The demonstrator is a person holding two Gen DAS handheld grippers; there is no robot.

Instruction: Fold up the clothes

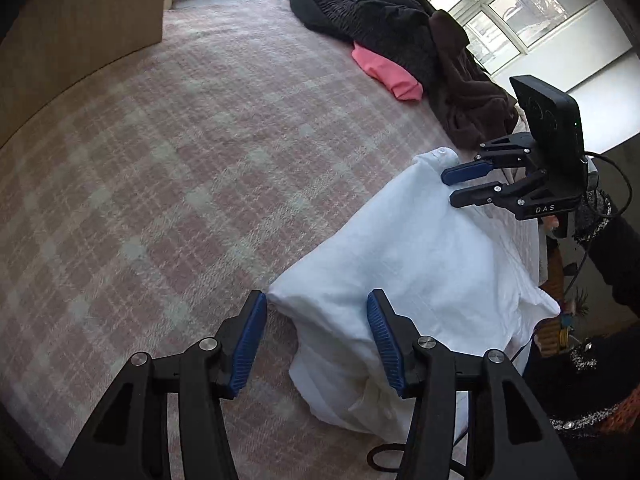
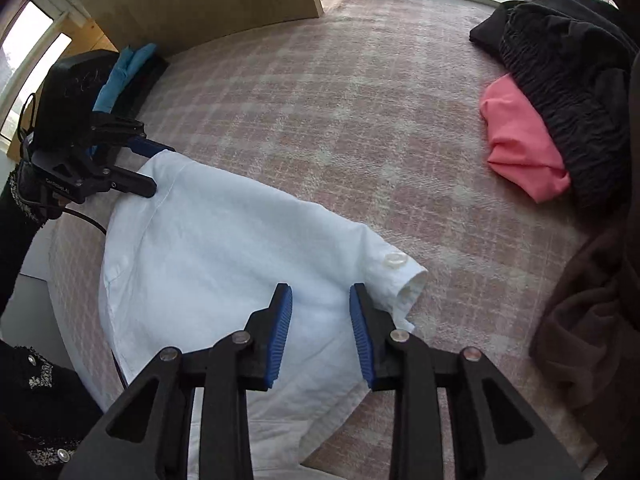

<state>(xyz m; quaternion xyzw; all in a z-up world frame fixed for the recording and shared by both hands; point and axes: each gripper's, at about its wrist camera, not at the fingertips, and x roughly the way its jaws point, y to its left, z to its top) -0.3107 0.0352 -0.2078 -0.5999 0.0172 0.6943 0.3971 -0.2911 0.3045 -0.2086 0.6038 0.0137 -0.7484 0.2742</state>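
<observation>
Here the left tongs [image 1: 316, 340] stand wide apart with nothing between their pads, poised over the near corner of the white shirt [image 1: 400, 264], which lies on the plaid-covered bed [image 1: 180, 160] close to its edge. That spread looks like a stance for taking or having let go of the fold's edge; I cannot tell which. The right tongs [image 2: 320, 336] are likewise parted and empty, hovering above the shirt beside its buttoned sleeve cuff [image 2: 396, 264]. With one tool at each end of the garment, the person seems set to handle both ends of the cloth together so it stays flat. Farther off, well apart from the shirt, a pink garment [image 2: 520, 140] lies tucked under a heap of dark clothes [image 2: 568, 64], likely waiting their turn. A blue cloth [image 2: 120, 76] rests by the wooden panel [image 2: 192, 0].
</observation>
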